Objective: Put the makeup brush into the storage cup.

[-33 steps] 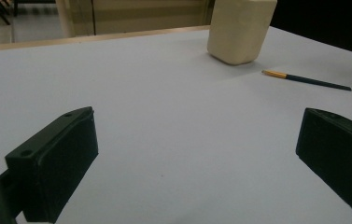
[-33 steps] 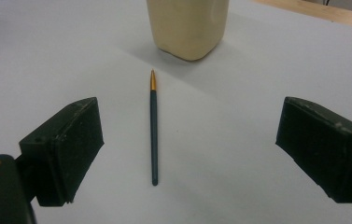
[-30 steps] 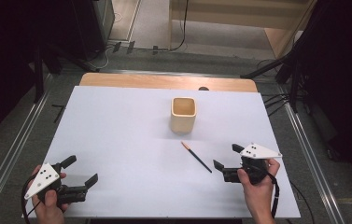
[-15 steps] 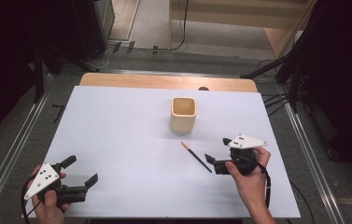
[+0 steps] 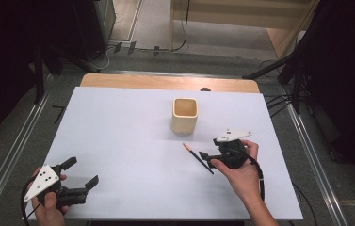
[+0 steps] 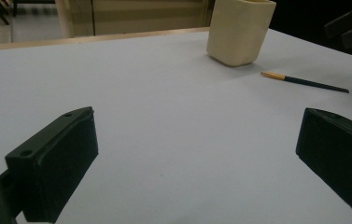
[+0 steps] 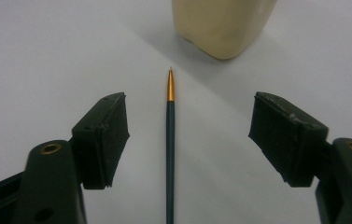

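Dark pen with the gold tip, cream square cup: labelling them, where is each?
Dark pen with the gold tip (image 7: 169, 140), right gripper view, mid shaft.
Cream square cup (image 5: 184, 123), high view, front wall.

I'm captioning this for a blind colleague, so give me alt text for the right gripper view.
A thin dark pen with a gold tip lies flat on the white table, centred between the open black tongs of the right gripper, not yet touched. Beyond its tip stands a cream square cup.
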A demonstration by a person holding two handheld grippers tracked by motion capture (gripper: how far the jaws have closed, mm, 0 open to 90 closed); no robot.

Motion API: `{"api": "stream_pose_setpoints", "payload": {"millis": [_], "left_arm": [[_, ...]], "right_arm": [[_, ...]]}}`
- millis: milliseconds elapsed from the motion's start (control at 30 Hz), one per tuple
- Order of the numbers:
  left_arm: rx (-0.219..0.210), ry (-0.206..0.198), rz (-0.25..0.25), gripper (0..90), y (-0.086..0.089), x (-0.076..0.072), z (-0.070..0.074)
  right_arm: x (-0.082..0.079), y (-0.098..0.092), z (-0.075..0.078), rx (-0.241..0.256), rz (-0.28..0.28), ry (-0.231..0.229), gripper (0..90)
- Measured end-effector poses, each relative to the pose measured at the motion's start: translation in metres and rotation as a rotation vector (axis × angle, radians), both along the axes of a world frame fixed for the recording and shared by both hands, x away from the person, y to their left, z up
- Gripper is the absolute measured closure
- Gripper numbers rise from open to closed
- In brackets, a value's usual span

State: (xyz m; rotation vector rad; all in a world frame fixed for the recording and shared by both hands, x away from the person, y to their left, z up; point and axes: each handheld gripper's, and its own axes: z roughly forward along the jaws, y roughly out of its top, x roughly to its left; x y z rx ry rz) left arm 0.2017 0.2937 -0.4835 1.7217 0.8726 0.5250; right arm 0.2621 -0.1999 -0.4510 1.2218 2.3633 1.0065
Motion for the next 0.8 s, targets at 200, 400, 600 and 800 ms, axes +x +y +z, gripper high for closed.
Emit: {"api": "stream_pose_setpoints", "payload": {"millis": [200, 400, 600, 800], "left_arm": [[0.006, 0.001, -0.003, 0.0, -0.001, 0.000, 0.000], [0.004, 0.000, -0.003, 0.0, 0.000, 0.000, 0.000], [0.005, 0.000, -0.002, 0.0, 0.001, 0.000, 0.000], [-0.002, 0.000, 0.003, 0.0, 0.001, 0.000, 0.000]], "right_arm": [[0.012, 0.007, -0.003, -0.026, 0.037, 0.095, 49.2], [0.020, 0.011, -0.005, -0.072, 0.017, 0.141, 62.6], [0.028, 0.019, -0.009, -0.114, 0.069, 0.220, 66.4], [0.035, 0.032, -0.012, -0.193, 0.114, 0.256, 71.7]]}}
